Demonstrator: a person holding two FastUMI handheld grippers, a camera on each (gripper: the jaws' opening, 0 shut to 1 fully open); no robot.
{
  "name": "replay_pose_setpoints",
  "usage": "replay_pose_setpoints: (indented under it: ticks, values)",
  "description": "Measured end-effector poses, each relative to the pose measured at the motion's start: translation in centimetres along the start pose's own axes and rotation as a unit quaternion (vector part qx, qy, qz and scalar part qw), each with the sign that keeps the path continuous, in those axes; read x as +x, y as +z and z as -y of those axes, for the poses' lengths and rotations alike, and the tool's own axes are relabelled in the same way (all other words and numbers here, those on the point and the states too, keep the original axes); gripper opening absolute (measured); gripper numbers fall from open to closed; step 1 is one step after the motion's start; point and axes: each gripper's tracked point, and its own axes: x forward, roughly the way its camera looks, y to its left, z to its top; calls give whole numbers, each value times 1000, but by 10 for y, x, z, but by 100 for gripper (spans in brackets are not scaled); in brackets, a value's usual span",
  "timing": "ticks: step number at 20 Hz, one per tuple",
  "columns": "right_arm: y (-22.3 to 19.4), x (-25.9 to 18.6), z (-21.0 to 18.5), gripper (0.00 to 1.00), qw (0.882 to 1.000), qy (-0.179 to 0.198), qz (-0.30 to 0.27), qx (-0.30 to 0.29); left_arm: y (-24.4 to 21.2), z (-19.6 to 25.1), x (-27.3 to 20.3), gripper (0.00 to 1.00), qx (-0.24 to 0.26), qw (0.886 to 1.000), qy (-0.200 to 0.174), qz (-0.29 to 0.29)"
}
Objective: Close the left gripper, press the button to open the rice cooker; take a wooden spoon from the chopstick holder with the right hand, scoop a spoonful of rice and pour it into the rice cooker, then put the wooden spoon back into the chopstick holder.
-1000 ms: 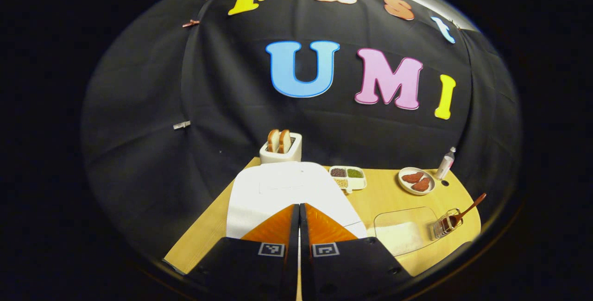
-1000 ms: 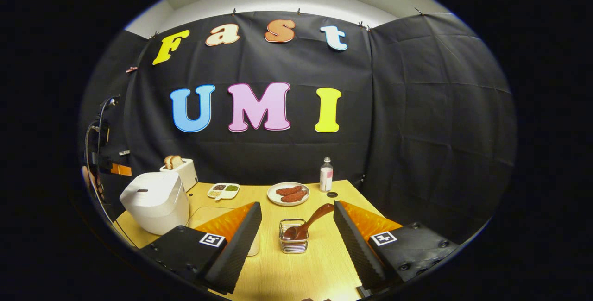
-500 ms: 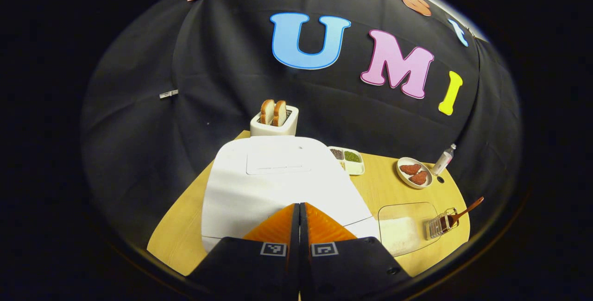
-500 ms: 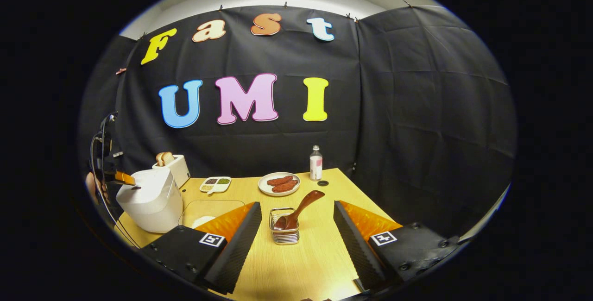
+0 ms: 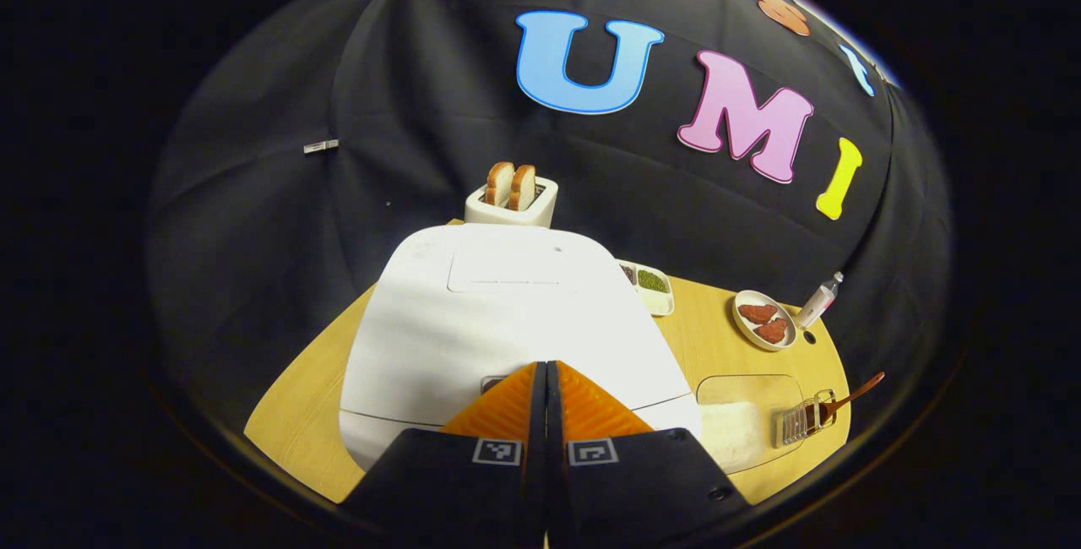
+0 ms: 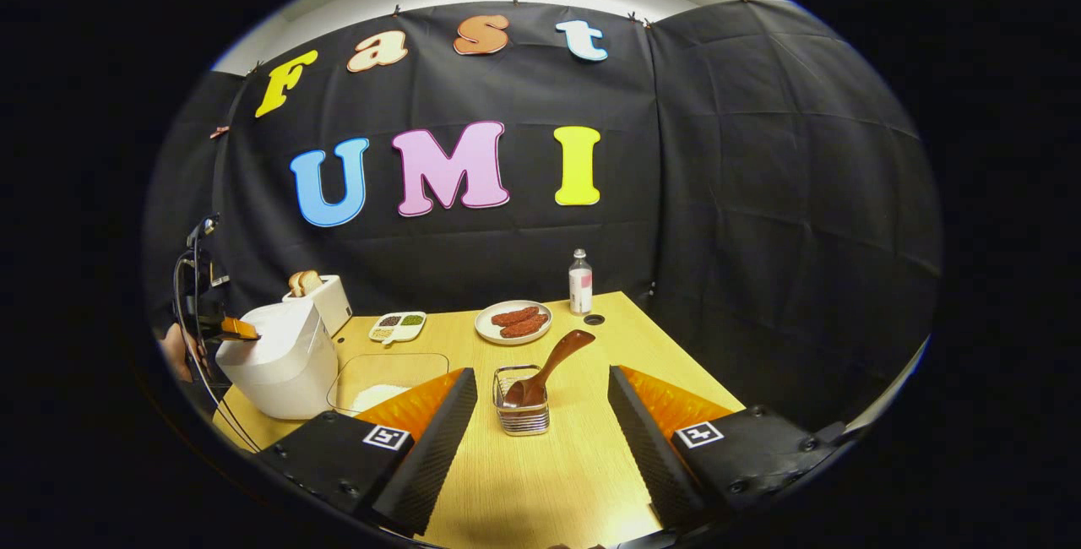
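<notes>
Pressing down with fingers clenched together, the left gripper (image 5: 545,367) meets the rice cooker (image 5: 507,312) at its front edge, probably on the button; beyond it, the right gripper (image 6: 540,414) waits released before the wooden spoon (image 6: 545,367).

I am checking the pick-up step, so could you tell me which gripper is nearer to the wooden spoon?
Right. The right gripper is open, with the wooden spoon in the chopstick holder just ahead between its fingers. The left gripper is shut over the rice cooker, across the table.
</notes>
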Motion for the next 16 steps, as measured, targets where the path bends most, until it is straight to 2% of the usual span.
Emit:
replay_pose_setpoints:
  ticks: [3,6,8,12,16]
  values:
    - [2,5,7,98,1000,0,1,4,27,5,-18,6,21,998,17,52]
    - [0,14,12,98,1000,1,-4,9,71,11,-55,6,44,988,40,141]
    - [-1,19,14,98,1000,4,-9,15,84,22,-84,6,42,983,34,175]
    - [-1,36,17,96,1000,13,-15,20,76,44,-117,6,33,980,19,194]
    - [-5,65,22,96,999,25,-24,19,41,63,-138,8,37,981,9,193]
